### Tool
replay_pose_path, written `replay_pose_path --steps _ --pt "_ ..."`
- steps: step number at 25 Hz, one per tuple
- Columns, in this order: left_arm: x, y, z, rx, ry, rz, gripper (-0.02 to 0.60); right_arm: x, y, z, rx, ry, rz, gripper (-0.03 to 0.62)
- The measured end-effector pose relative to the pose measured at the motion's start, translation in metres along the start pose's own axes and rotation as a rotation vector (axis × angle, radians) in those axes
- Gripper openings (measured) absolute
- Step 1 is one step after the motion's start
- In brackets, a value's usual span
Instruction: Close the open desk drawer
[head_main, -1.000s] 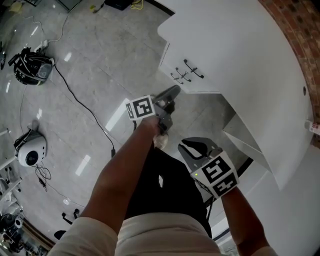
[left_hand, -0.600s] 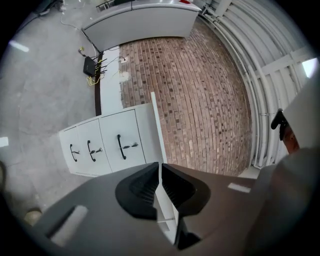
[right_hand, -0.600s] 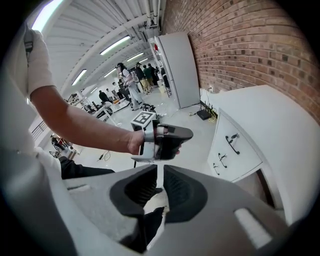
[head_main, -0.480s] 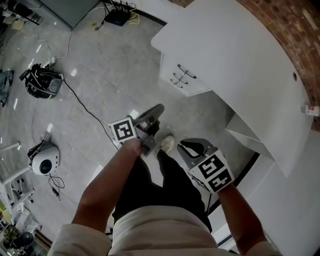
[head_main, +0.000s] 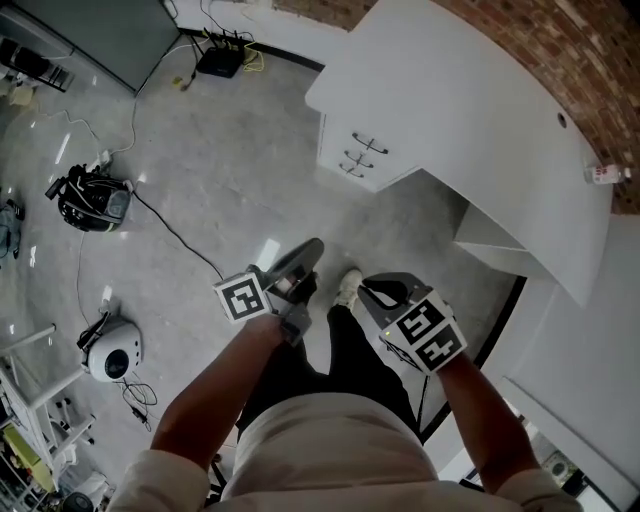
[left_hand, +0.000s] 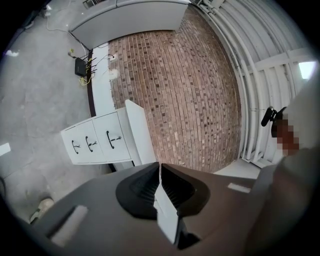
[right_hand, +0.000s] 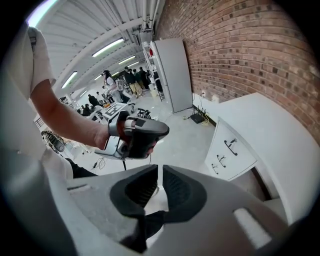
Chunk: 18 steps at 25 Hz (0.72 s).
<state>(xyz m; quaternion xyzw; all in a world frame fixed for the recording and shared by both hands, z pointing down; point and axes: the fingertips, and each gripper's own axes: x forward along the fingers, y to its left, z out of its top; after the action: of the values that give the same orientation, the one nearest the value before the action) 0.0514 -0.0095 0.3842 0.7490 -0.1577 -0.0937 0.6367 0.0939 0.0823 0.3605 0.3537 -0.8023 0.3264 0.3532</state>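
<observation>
Left gripper (head_main: 308, 250): jaws pressed together, nothing between. Right gripper (head_main: 378, 290): likewise, empty. White drawer unit (head_main: 350, 165) well ahead of both fingertips, three fronts flush.

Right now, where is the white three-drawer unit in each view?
Head view: three-drawer unit upper centre, at the desk's end.
Left gripper view: left of centre.
Right gripper view: right of centre.
Shared landmark: the brick wall behind it.
</observation>
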Motion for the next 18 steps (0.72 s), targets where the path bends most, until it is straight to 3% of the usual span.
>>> replay_pose_path --steps 5,10,13,18 --pt "-0.035 -0.018 0.001 0.064 0.073 0.006 0.014 0.002 0.044 0.009 0.023 -0.012 -0.008 0.032" --pt "-0.066 -0.028 0.000 0.060 0.116 0.013 0.012 0.006 0.077 0.012 0.035 -0.013 -0.023 0.031" --pt "-0.074 -0.034 0.004 0.133 0.142 0.030 0.012 0.010 0.088 0.010 0.050 -0.012 -0.029 0.031" --pt "-0.088 -0.041 -0.009 0.107 0.181 -0.012 0.012 0.010 0.102 0.014 0.066 -0.028 -0.042 0.026"
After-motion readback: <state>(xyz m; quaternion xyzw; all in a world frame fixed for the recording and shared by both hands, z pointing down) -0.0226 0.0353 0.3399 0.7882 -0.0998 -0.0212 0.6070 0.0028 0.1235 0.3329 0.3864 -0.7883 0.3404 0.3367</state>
